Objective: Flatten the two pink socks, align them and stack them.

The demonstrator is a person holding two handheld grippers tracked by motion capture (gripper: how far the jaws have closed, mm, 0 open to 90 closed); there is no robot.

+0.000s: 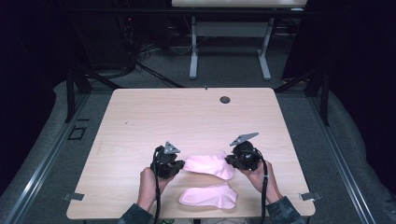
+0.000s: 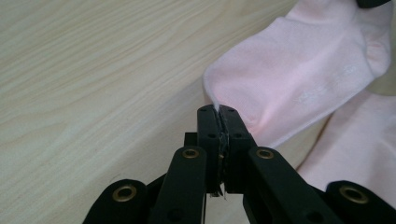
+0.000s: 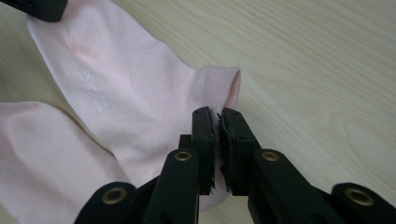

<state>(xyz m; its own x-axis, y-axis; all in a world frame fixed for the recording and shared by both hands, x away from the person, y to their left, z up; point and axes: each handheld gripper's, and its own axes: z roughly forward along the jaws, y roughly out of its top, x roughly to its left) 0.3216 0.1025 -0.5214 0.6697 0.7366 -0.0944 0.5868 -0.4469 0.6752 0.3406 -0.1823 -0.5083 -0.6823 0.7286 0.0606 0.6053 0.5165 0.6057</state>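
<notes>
Here, high view: left gripper (image 1: 173,166) and right gripper (image 1: 235,160) pinch opposite ends of upper sock (image 1: 208,165) on desk (image 1: 187,116); second sock (image 1: 208,196) nearer desk edge. Left gripper view: jaws clamp sock (image 2: 303,79) corner. Right gripper view: jaws clamp sock (image 3: 135,107) cuff.

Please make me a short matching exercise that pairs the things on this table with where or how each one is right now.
Things:
1. left claw
2. right claw
3. far pink sock
4. near pink sock

States:
A. lies free by the table's near edge
B. shut on the sock's toe end
C. held at both ends
D. shut on the sock's cuff end

Pairs: 1-B, 2-D, 3-C, 4-A
</notes>
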